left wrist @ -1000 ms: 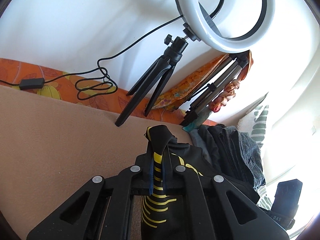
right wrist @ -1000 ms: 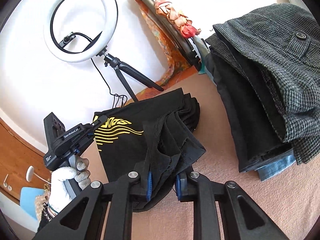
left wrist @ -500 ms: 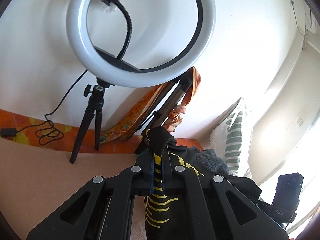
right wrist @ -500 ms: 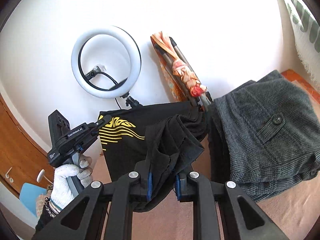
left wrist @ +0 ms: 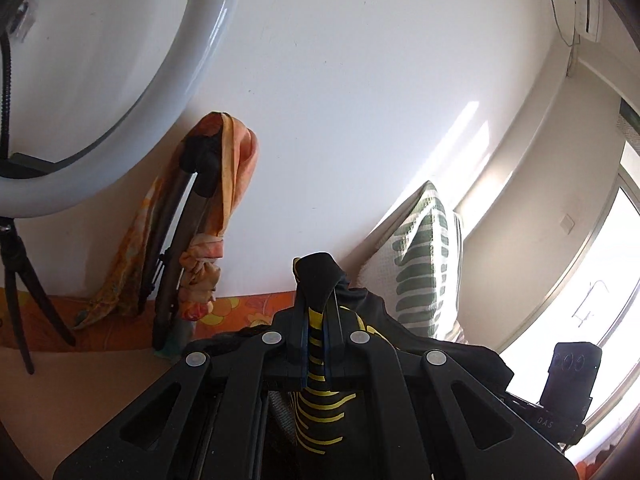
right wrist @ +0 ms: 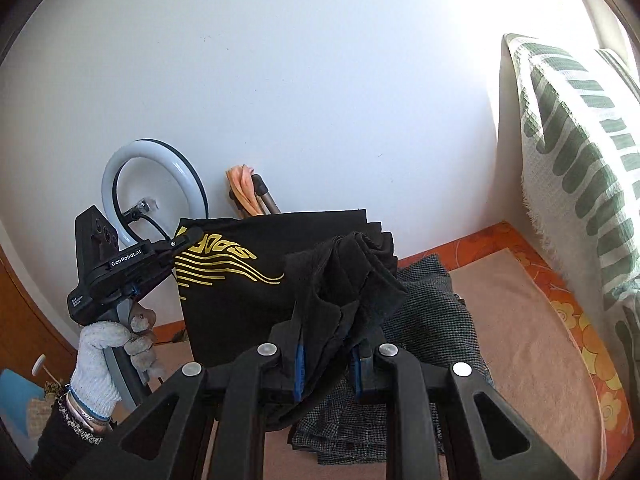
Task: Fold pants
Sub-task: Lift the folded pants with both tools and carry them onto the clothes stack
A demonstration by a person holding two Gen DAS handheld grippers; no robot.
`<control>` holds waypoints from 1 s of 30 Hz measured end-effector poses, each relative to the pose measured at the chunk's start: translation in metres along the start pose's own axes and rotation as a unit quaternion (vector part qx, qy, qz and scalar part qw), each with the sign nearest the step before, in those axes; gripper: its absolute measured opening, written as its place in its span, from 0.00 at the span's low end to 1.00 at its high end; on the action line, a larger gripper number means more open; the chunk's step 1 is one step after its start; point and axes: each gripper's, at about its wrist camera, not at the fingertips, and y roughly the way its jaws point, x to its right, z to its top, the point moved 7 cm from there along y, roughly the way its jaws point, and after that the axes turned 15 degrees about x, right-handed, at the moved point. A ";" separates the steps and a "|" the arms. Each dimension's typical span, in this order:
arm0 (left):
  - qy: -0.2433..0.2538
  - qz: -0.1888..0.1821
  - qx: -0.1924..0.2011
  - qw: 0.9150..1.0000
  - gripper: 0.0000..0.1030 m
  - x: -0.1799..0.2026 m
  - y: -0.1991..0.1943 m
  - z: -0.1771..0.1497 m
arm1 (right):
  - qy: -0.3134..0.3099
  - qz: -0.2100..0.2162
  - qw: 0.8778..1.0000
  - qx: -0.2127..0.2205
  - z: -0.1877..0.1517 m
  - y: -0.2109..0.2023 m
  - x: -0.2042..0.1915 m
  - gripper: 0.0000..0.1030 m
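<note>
Black pants (right wrist: pixel 248 280) w/ yellow print held up; left gripper (left wrist: pixel 316 330) & right gripper (right wrist: pixel 326 354) fingers both clamped on fabric, probably above grey tweed garment (right wrist: pixel 432 312).

Black pants with yellow line print (right wrist: pixel 240 280) hang stretched between the left gripper (right wrist: pixel 182 240) and right gripper (right wrist: pixel 326 356), above a folded grey tweed garment (right wrist: pixel 432 320) on the tan-covered bed (right wrist: pixel 520 340); green-striped white pillow (right wrist: pixel 580 160) at right, white ring light (right wrist: pixel 156 184) against the wall behind left
</note>
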 end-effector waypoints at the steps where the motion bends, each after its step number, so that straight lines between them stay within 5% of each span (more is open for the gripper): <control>1: -0.001 -0.004 -0.004 1.000 0.03 0.002 0.010 -0.004 | 0.000 -0.006 1.000 -0.001 0.000 0.000 0.009 0.15; 7: -0.014 -0.001 -0.035 0.999 0.03 -0.003 0.058 -0.039 | 0.052 -0.020 0.998 -0.018 -0.015 0.006 0.057 0.15; 14: 0.016 0.057 -0.079 0.995 0.07 -0.027 0.073 -0.068 | 0.108 -0.015 0.993 -0.053 -0.052 0.025 0.084 0.15; 22: 0.026 0.065 -0.076 0.995 0.14 -0.032 0.034 -0.069 | 0.166 0.000 0.983 -0.076 -0.077 0.018 0.096 0.25; 28: 0.033 0.026 -0.146 0.988 0.14 -0.012 -0.008 -0.125 | 0.212 0.043 0.973 -0.081 -0.083 0.010 0.106 0.45; 30: 0.017 0.021 -0.161 0.987 0.33 -0.013 -0.017 -0.142 | 0.226 0.042 0.970 -0.080 -0.084 0.010 0.109 0.48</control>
